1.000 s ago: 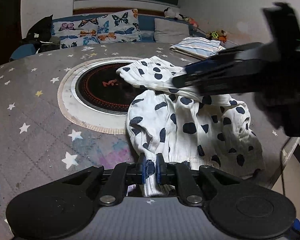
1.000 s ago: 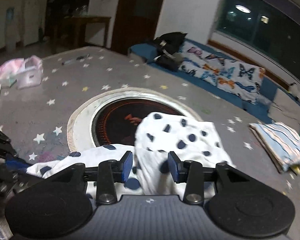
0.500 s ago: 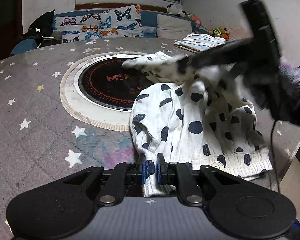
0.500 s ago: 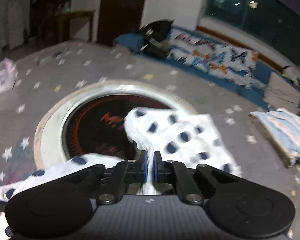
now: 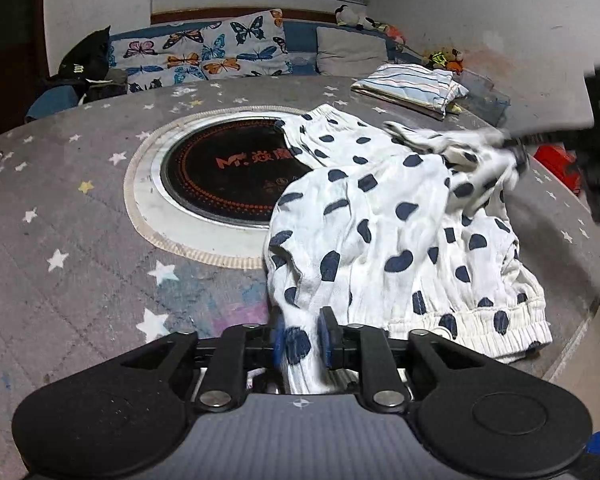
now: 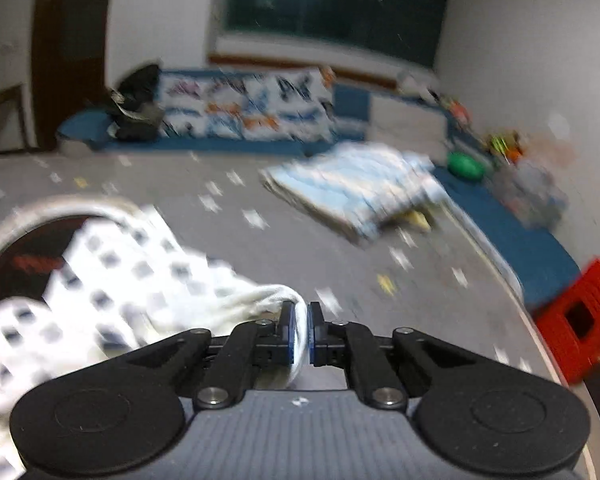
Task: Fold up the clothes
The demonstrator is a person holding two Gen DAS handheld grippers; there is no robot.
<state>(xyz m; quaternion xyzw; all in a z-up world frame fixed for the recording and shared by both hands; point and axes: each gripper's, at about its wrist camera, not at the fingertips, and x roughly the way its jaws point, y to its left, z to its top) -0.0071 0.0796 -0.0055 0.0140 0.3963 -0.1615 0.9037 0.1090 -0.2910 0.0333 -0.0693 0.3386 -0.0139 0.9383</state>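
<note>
The white garment with dark blue spots (image 5: 384, 236) is lying rumpled on the grey star-print table cover (image 5: 60, 240), just ahead of the left gripper (image 5: 302, 336), with its far corner overlapping the round black hotplate (image 5: 228, 176) set into the table. A bunched fold of it is sitting between the left gripper's blue pads (image 5: 325, 334), which are opening; the cloth is filling the gap, though whether the pads are still pressing it cannot be told for sure.

Off to the right of those fingers, the right gripper (image 6: 299, 334) is pinching a twisted white edge of the same garment (image 6: 112, 276) between nearly closed pads, and the fabric is trailing away to the left of its fingers. That view is blurred.

Ahead and to the right of the right gripper's fingers, a folded striped cloth (image 6: 352, 192) is lying on the table. Beyond it a blue bench with butterfly-print cushions (image 5: 204, 52) is running along the wall, and a red box (image 6: 576, 316) is sitting far to the right.
</note>
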